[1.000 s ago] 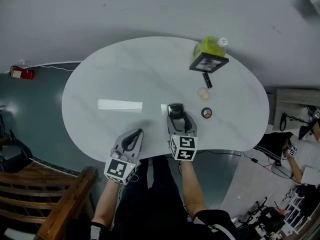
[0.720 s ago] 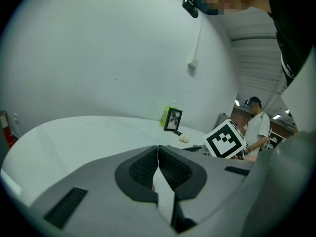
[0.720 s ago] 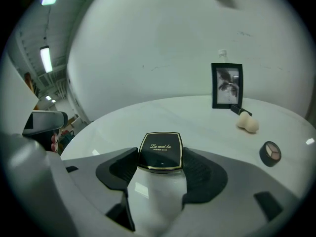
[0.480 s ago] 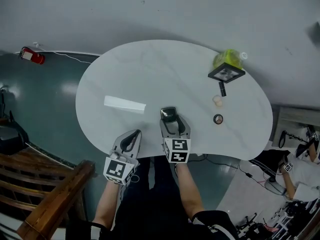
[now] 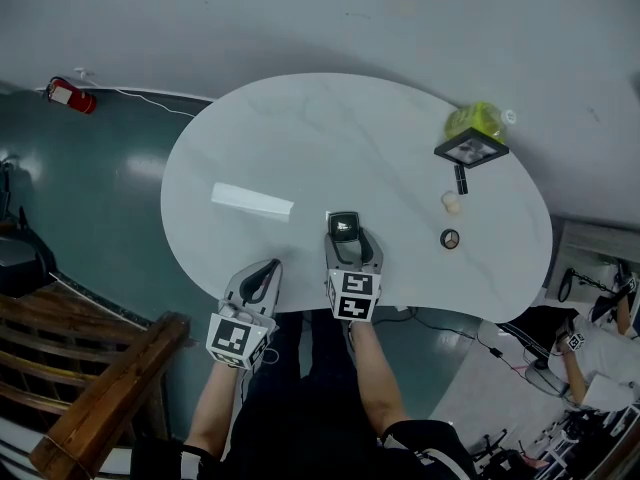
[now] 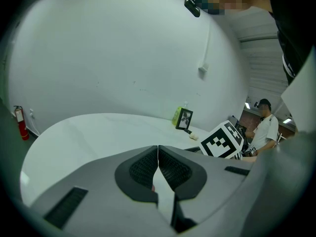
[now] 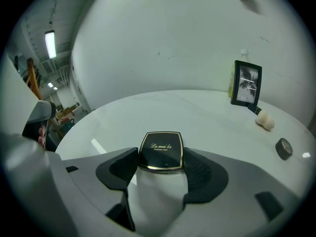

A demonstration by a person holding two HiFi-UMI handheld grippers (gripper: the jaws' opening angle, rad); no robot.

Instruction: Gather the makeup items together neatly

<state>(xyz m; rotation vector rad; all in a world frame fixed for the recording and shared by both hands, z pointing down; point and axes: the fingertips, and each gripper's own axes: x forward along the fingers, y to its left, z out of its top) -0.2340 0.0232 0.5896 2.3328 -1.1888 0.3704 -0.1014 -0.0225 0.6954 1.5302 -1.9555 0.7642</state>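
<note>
My right gripper (image 5: 345, 240) (image 7: 160, 166) is shut on a black square powder compact (image 5: 344, 225) (image 7: 160, 151) over the near middle of the white oval table (image 5: 300, 138). Far right on the table lie a small round pot (image 5: 450, 239) (image 7: 284, 148), a beige sponge (image 5: 452, 202) (image 7: 264, 120), a black lipstick tube (image 5: 460, 179) and a black-framed mirror (image 5: 471, 149) (image 7: 247, 89) (image 6: 184, 118) leaning on a yellow-green bottle (image 5: 472, 120). My left gripper (image 5: 262, 281) (image 6: 158, 167) hangs shut and empty at the table's near edge.
A red fire extinguisher (image 5: 70, 96) lies on the floor at far left. Wooden furniture (image 5: 100, 408) stands at the near left. A seated person (image 6: 261, 127) is off the table's right end. A bright light reflection (image 5: 252, 200) streaks the tabletop's left half.
The head view has swung, shifting the table rightward in the picture. My right gripper with the compact now sits farther left of the item group. The left gripper has hardly moved.
</note>
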